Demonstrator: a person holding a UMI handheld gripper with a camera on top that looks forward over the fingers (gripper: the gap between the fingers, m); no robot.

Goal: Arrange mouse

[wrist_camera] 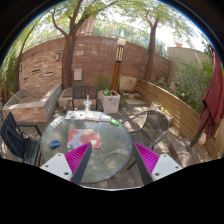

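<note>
My gripper [112, 156] is open and holds nothing. Its magenta pads [78, 158] stand wide apart over the near part of a round glass table [110, 150]. On the table, just ahead of the left finger, lies a flat pink-red mat [86, 138]. A small blue object [55, 144], possibly the mouse, lies to the left of the mat near the table's edge. I cannot tell its shape. Nothing stands between the fingers.
Beyond the mat lie white papers [90, 116], a small green item [117, 122] and a cup [87, 104]. Metal chairs stand left [15, 135] and right [152, 120] of the table. A white planter [109, 100], a brick wall [95, 60] and a red cloth [213, 95] lie farther off.
</note>
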